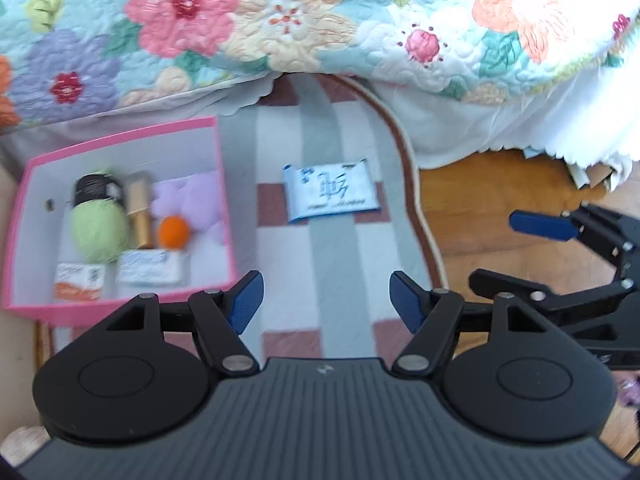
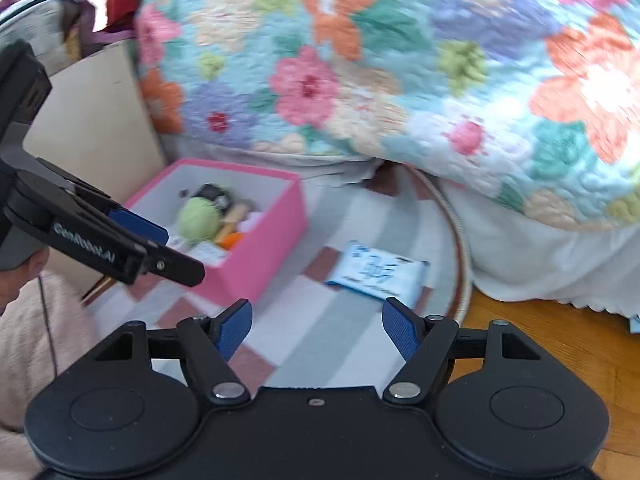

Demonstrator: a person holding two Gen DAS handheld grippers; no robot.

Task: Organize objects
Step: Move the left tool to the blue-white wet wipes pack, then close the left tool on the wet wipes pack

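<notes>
A blue-and-white tissue packet (image 1: 331, 192) lies flat on the striped rug (image 1: 332, 272), ahead of both grippers; it also shows in the right wrist view (image 2: 378, 274). A pink box (image 1: 218, 168) on the left holds a green yarn ball (image 1: 102, 228), an orange ball (image 1: 173, 232), a gold tube, a purple item and small packets. The box also shows in the right wrist view (image 2: 264, 256). My left gripper (image 1: 327, 300) is open and empty above the rug. My right gripper (image 2: 317, 330) is open and empty, nearer than the packet.
A bed with a flowered quilt (image 1: 280, 20) overhangs the far side. Wooden floor (image 1: 480, 208) lies to the right of the rug. The right gripper shows at the right of the left wrist view (image 1: 568, 248). A beige cabinet side (image 2: 96, 112) stands left of the box.
</notes>
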